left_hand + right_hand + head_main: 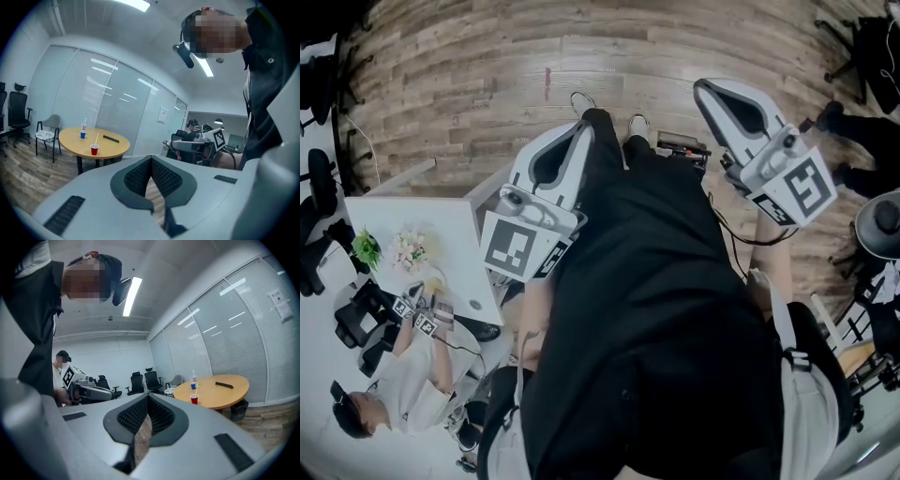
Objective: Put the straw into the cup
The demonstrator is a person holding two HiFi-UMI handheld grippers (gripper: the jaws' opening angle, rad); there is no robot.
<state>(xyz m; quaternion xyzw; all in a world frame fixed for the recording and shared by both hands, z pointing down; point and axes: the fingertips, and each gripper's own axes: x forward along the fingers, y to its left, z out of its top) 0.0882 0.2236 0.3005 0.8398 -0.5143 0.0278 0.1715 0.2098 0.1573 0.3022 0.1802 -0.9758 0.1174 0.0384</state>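
Observation:
A red cup [94,149] stands on a round wooden table [112,146] far across the room, and a pale straw [97,139] rises from it. The right gripper view shows the same red cup [194,399], straw [196,389] and table [232,393], also far off. My left gripper [151,161] and right gripper [148,399] are both shut with nothing in them. In the head view the left gripper [581,127] and right gripper [708,86] are held out over the wooden floor, in front of my black clothes.
A blue cup [83,135], a water bottle [84,123] and a black remote [110,138] share the table. Chairs [47,135] stand beside it. Another person [398,384] with grippers sits at a white table [473,267]. Black office chairs [143,380] line the far wall.

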